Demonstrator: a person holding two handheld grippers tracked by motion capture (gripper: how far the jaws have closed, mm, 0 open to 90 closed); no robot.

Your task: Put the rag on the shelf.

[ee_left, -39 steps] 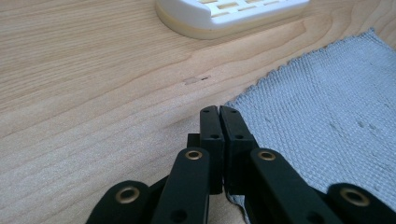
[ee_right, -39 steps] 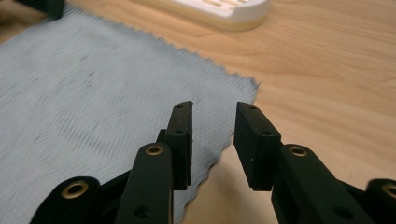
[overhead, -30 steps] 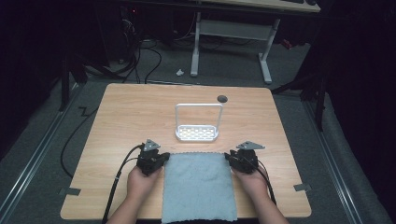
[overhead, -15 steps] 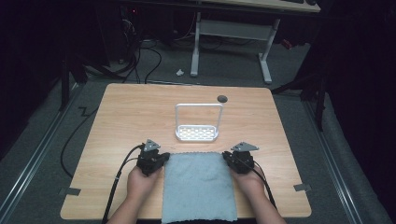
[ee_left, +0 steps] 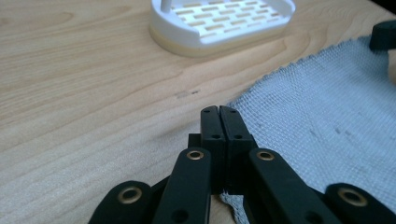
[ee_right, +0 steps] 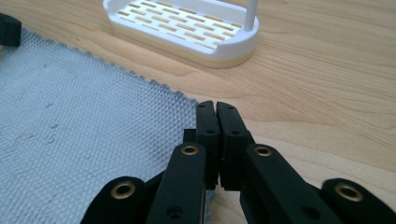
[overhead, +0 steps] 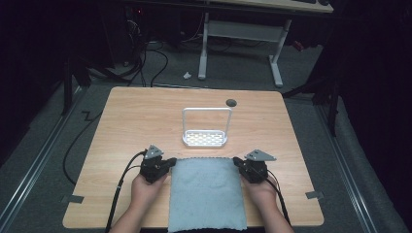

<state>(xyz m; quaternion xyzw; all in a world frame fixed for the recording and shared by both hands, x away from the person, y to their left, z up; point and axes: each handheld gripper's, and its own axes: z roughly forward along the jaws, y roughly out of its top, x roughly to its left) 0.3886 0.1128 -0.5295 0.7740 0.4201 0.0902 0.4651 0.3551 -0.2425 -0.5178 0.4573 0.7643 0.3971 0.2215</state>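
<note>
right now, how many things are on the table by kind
cloths: 1, light blue cloth
racks: 1, white slotted rack with a hoop handle
claws: 2, left claw and right claw, each shut on a far corner of the cloth
total: 4

Both forearms come in from 6 o'clock. The left gripper [overhead: 163,165] sits low at about 7 o'clock, jaws pressed together. The right gripper [overhead: 241,164] sits at about 5 o'clock; its jaws have just been closing and now meet.
</note>
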